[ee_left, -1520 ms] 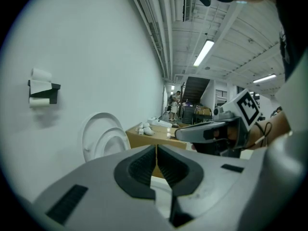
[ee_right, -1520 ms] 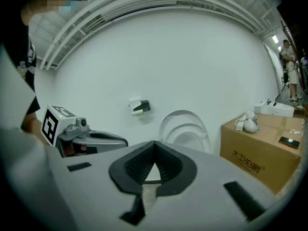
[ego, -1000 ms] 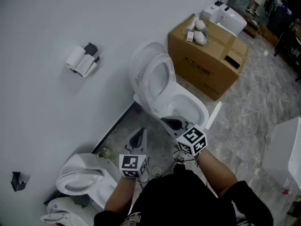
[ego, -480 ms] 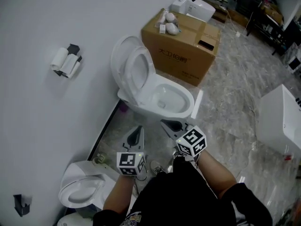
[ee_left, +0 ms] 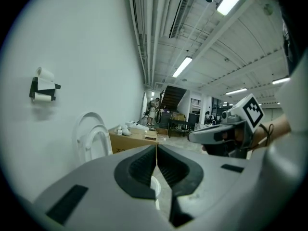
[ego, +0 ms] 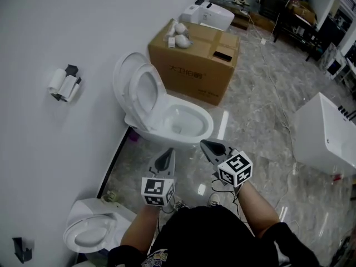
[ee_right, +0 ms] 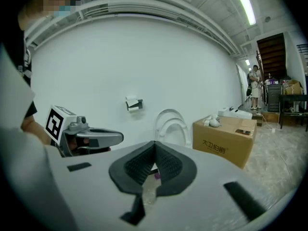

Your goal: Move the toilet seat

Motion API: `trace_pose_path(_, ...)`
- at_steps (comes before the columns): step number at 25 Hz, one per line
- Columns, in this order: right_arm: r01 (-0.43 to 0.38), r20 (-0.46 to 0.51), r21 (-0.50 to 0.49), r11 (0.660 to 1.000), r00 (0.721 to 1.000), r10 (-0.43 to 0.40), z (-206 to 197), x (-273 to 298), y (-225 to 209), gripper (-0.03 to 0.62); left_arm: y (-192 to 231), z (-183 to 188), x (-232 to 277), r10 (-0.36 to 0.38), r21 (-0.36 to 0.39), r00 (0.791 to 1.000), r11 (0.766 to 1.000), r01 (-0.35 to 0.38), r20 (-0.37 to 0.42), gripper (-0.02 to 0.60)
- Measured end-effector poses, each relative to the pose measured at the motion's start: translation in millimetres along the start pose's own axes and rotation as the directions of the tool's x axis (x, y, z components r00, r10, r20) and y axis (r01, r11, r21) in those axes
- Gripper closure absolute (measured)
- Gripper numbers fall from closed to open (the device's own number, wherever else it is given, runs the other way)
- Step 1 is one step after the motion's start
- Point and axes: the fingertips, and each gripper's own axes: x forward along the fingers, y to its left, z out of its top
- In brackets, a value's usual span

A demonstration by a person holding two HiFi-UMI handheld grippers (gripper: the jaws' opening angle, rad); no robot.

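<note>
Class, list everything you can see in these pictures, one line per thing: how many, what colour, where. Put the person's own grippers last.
toilet: one, white, against the wall, mid-picture in the head view
seat: one, white, raised, in front of the lid
lid: one, white, raised, against the wall
box: one, brown cardboard, just beyond the toilet, small white items on top
paper rolls: two, white, in a black holder on the wall
second toilet: one, white, near left, by the wall
cabinet: one, white, on the floor at right
floor: grey marbled, cables trailing across it
left gripper: one, grey, shut, empty, in front of the toilet
right gripper: one, grey, shut, empty, beside the left one
</note>
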Motion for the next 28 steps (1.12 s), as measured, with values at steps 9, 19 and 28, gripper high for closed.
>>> trace_pose_path(9, -0.049, 0.049, 0.01, 0.999, 0.998, 0.048, -2.8, -53.1, -29.3, 0.589, -68.7, -3.4, 11.6, 0.036, 0.03, 0.999, 0.999, -0.035, -0.027, 0.571)
trace_pose_path(19, -0.137, 0.083, -0.007, 0.991, 0.987, 0.137, -2.6, -95.7, -46.0, 0.589, -125.9, 0.4, 13.0, 0.106, 0.057, 0.994, 0.993, -0.105, -0.018, 0.571)
trace_pose_path(28, -0.183, 0.078, -0.023, 0.983, 0.98, 0.184, -11.2, -118.4, -58.9, 0.589, -156.2, -5.3, 19.4, 0.142, 0.052, 0.99, 0.989, -0.141, -0.011, 0.571)
